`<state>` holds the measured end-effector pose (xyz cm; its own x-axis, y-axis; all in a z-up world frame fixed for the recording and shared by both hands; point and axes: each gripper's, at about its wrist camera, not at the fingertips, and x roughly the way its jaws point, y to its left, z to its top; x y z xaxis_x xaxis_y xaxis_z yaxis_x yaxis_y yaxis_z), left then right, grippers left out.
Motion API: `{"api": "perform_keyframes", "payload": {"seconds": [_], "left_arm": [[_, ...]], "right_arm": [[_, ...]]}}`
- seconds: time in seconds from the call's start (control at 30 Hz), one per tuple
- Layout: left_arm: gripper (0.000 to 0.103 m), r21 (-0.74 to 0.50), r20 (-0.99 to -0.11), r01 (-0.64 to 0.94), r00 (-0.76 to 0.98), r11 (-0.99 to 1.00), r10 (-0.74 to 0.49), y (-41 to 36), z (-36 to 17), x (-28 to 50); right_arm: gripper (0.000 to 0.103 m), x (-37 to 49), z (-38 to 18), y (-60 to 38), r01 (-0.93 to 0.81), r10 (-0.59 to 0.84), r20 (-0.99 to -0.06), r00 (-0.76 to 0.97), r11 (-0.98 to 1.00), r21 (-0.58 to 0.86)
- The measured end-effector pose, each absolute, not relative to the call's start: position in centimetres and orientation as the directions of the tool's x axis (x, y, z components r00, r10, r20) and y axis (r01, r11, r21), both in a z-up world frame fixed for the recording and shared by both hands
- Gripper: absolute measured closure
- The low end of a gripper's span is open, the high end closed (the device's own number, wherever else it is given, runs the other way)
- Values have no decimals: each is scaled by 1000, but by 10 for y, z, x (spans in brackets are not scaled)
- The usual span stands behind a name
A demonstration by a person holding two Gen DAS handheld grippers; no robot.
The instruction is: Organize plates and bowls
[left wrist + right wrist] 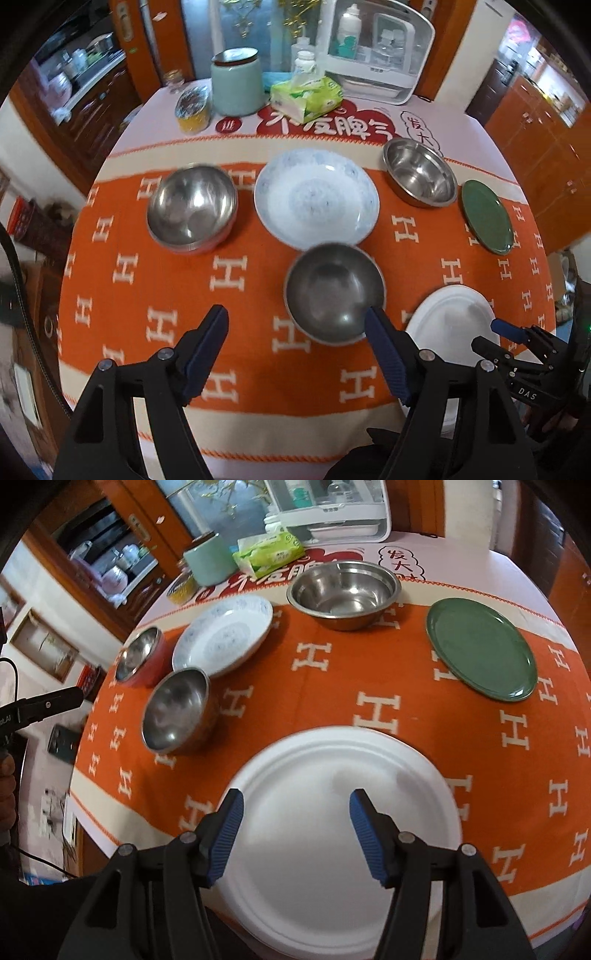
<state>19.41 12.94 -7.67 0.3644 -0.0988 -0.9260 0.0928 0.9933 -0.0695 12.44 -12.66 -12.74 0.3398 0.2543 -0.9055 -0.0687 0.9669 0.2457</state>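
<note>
Both tools are spread and empty: the left tool (295, 325) hangs by the near steel bowl (334, 291), the right tool (295, 808) above the white plate (332, 775). That plate probably overhangs the desk's (332, 672) near edge; a clumsy nudge could tip it off.

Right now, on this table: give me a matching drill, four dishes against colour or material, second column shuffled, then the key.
Column 1:
1. plain plate under right gripper
2. plate at far right
3. patterned dish
4. wide basin

Column 2:
A. bare steel
B. white with blue pattern
C. plain white
D. green

Pairs: 1-C, 2-D, 3-B, 4-A
</note>
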Motion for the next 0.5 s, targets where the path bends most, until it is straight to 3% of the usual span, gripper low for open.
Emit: {"api": "perform_keyframes", "payload": {"seconds": [0.5], "left_arm": [[28,-7,-926,332,355,943,-131,152,-71,284]], "right_arm": [[42,170,-136,-81,162,267,-856,444,915,370]]}}
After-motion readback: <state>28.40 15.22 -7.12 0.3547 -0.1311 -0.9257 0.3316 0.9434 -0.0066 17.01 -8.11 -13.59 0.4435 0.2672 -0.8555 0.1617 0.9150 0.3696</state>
